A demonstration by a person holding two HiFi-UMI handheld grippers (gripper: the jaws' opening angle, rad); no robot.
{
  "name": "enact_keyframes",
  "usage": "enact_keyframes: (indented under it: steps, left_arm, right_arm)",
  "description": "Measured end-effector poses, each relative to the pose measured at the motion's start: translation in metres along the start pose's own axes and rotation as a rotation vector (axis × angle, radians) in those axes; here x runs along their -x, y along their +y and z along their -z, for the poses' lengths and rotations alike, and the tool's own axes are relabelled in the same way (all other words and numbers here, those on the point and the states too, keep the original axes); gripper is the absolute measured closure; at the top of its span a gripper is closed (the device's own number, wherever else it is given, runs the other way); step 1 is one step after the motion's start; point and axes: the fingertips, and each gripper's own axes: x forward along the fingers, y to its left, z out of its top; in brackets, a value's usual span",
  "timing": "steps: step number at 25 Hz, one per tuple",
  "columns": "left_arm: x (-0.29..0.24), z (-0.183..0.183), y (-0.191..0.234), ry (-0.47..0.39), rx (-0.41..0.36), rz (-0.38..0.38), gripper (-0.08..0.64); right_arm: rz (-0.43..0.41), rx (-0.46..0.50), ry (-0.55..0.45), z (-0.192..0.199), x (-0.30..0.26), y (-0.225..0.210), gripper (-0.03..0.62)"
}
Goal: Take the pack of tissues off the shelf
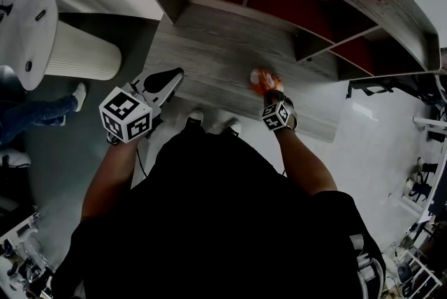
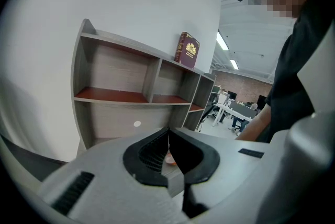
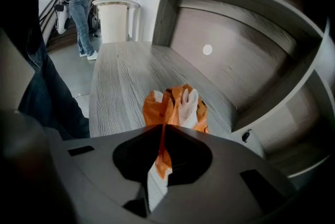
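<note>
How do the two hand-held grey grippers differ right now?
The right gripper pinches the orange-and-white plastic tissue pack; the left gripper is shut on nothing. The right one points steeply down at the grey wooden shelf board; the left is held nearer level. Both carry marker cubes.

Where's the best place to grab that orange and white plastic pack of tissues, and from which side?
The pack, by its crumpled near edge, from above the grey wooden shelf's open front: the soft wrapper bunches into a thin fold where the right gripper is shut on it.
</note>
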Motion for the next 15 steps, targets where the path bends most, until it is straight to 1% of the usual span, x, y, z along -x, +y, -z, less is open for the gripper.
enact_keyframes:
  steps: [6, 10, 15]
  left_arm:
    - [-0.001, 0.0, 0.001, 0.001, 0.019, 0.003, 0.541]
    - [0.002, 0.0, 0.003, -0.001, 0.018, -0.002, 0.541]
    - [0.004, 0.001, 0.004, -0.001, 0.024, -0.003, 0.541]
  right_arm:
    - [-0.038, -0.008, 0.053, 0.008, -0.012, 0.004, 0.568]
    - [-0.044, -0.003, 0.06, 0.009, -0.015, 0.007, 0.565]
    - [-0.045, -0.015, 0.065, 0.008, -0.014, 0.007, 0.541]
